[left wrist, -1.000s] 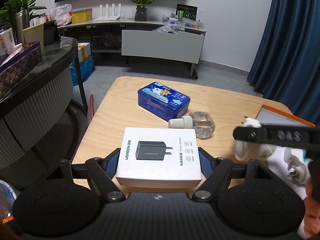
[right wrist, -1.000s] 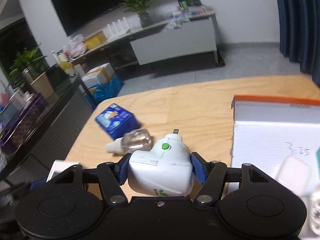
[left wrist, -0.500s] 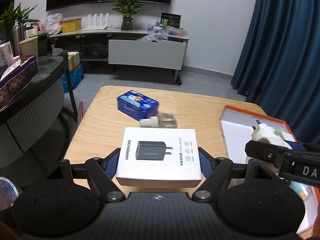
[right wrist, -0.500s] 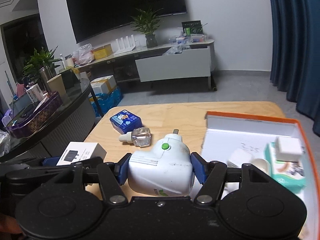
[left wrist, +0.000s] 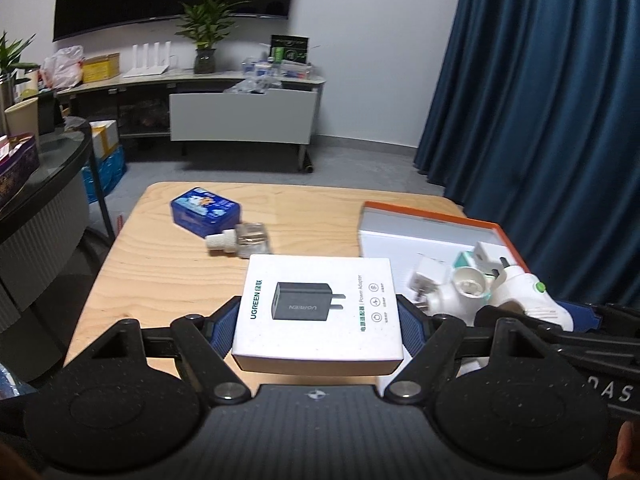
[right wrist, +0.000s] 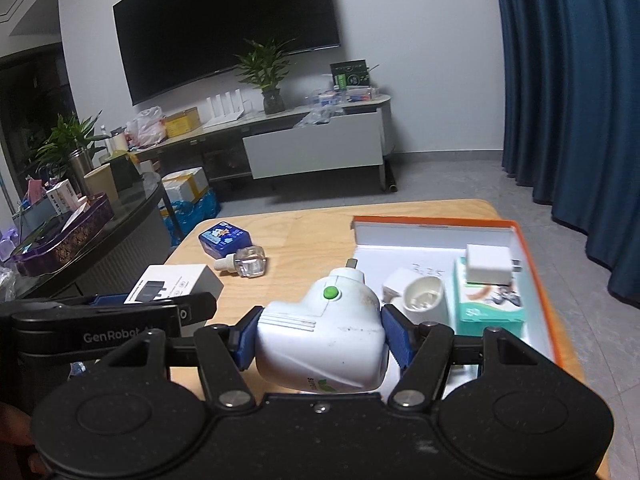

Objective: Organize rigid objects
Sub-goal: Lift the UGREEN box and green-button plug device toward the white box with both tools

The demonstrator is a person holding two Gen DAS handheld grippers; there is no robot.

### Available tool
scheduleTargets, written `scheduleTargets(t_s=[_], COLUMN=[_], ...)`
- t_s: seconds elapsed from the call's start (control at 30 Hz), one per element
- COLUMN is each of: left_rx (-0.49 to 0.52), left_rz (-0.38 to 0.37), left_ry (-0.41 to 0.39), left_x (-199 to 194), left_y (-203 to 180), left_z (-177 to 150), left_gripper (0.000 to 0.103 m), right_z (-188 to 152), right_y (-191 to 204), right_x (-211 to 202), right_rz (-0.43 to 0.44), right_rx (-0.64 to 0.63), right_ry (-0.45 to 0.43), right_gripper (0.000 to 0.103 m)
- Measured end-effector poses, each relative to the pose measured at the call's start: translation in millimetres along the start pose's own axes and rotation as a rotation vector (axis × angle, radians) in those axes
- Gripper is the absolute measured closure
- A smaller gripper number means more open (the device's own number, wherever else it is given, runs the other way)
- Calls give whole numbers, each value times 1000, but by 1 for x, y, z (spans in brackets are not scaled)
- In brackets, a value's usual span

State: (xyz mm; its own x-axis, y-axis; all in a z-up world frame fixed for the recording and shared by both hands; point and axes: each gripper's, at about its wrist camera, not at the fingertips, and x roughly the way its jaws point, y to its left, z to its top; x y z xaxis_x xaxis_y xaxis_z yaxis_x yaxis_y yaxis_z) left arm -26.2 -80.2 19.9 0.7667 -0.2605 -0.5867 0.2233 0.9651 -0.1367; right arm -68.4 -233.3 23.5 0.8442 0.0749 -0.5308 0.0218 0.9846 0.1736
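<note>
White charger box (left wrist: 318,310) clamped in left tongs (left wrist: 319,320), plug-in heater (right wrist: 320,332) in right tongs (right wrist: 319,340); converging over the tray (right wrist: 536,276), they may collide.

- Table (left wrist: 168,264): pale wood, visible grain.
- Charger box (left wrist: 318,312): matt white cardboard.
- Plug-in vaporizer (right wrist: 324,344): scuffed white plastic.
- Bottle (left wrist: 248,238): clear, glossy.
- Curtain (left wrist: 552,120): blue cloth.
</note>
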Motion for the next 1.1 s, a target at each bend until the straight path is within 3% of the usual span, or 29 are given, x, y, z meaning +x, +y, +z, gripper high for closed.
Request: scheduleTargets(t_s=[0.53, 1.1], left_rx=[88, 134], left_rz=[-94, -137], left_ry=[-5, 9], left_x=[-7, 2], left_y=[-48, -74], left_z=[-7, -8], left_gripper=[24, 24], right_z=[-15, -15], right_y=[-48, -80], right_x=[-51, -65], right_rz=[-122, -197], right_rx=[53, 110], right_ry=[-74, -112], right_gripper=[27, 27])
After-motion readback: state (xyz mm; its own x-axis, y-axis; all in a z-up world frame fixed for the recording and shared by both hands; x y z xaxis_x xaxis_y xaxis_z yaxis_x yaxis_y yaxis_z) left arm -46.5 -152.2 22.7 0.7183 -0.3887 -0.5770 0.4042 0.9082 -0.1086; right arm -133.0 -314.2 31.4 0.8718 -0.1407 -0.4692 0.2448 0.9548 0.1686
